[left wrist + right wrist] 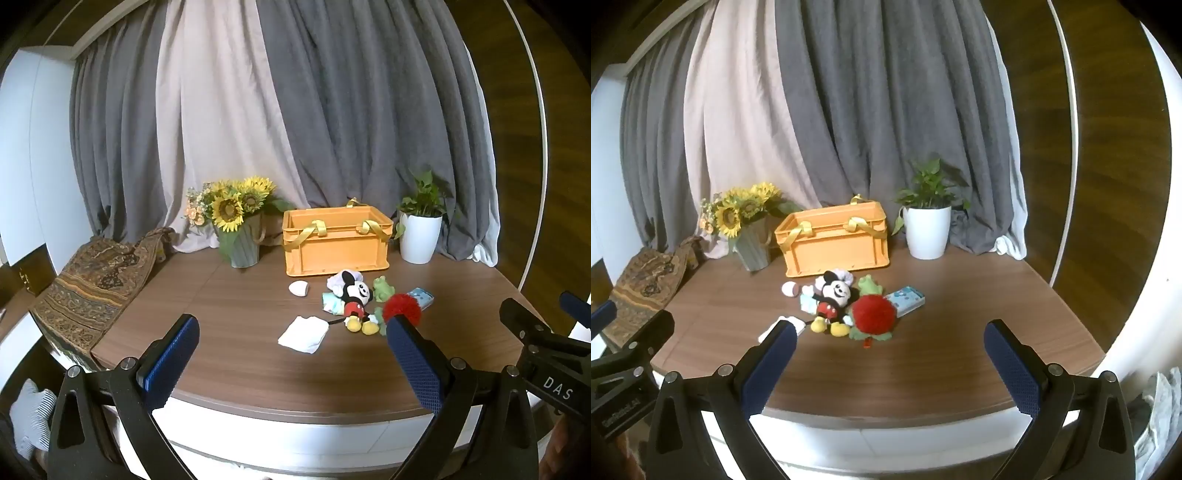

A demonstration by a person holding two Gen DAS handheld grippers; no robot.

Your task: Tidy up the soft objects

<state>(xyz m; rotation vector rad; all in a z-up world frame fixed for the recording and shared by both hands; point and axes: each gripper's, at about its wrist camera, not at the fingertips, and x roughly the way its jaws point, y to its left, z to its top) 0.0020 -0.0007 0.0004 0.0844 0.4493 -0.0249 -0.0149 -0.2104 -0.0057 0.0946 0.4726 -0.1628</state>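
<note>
Grey curtains behind a wooden bench (236,332), soft toys (833,295) heaped just in front of the orange crate (836,245). My left gripper (291,354) and right gripper (890,362) both hang wide and empty, so I reckon nothing's sorted yet; next I'd pick one toy.

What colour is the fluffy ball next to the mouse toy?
Red. The fluffy ball shows best in the right wrist view.

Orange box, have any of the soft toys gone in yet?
None that shows: the orange box looks empty from here, though its floor is hidden. Both grippers' jaws are open, holding nothing. Left to move: the mouse plush, red pom-pom, green frog and white cloth on the table.
</note>
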